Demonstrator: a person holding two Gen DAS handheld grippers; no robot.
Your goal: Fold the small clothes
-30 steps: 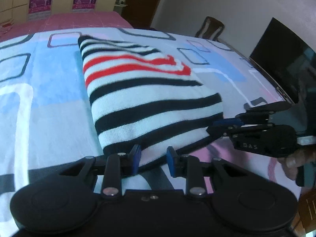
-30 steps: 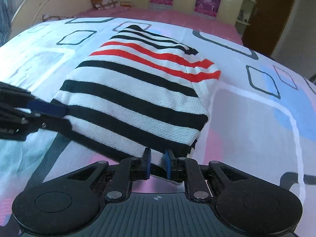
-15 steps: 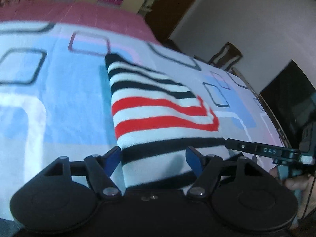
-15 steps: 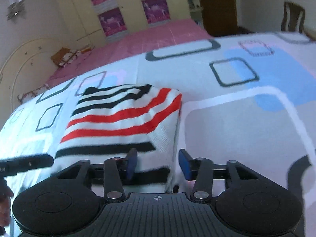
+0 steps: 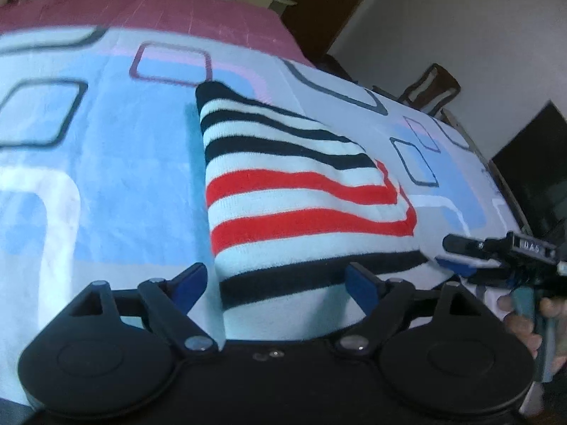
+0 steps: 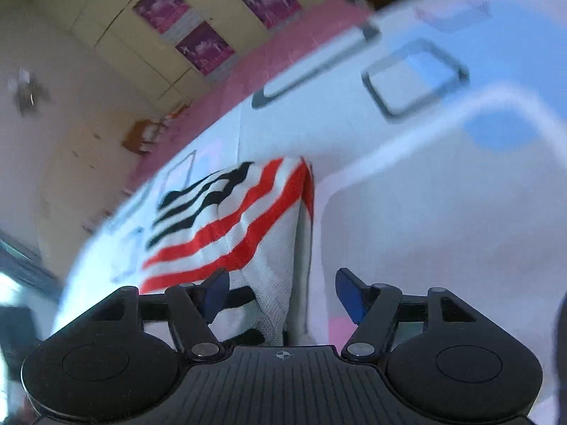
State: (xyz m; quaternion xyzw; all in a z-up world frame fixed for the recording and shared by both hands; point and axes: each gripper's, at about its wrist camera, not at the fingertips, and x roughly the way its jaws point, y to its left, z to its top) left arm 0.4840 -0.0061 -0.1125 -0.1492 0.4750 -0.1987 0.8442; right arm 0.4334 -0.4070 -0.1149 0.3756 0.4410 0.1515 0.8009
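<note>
A small knitted garment (image 5: 301,209) with black, white and red stripes lies folded on the bed's blanket (image 5: 106,177). My left gripper (image 5: 276,281) hangs over its near left corner, jaws opening wide, pads clear of the cloth. My right gripper (image 6: 283,292) sits over the near right edge of the same garment (image 6: 226,233), jaws opening, the fabric lying loose between them without being pinched. In the left wrist view the right gripper (image 5: 471,255) shows at the garment's right edge, held by a hand (image 5: 524,326).
The blanket (image 6: 425,212) is pale blue and white with dark rounded squares, over a pink sheet (image 5: 159,7). A wooden chair (image 5: 430,86) and a dark screen (image 5: 535,163) stand past the bed's right side. Yellow cupboards with pink posters (image 6: 202,35) line the far wall.
Both grippers carried the garment's near edge forward over itself, folding it shorter, then opened and let it go. The right wrist view has rolled and tilted.
</note>
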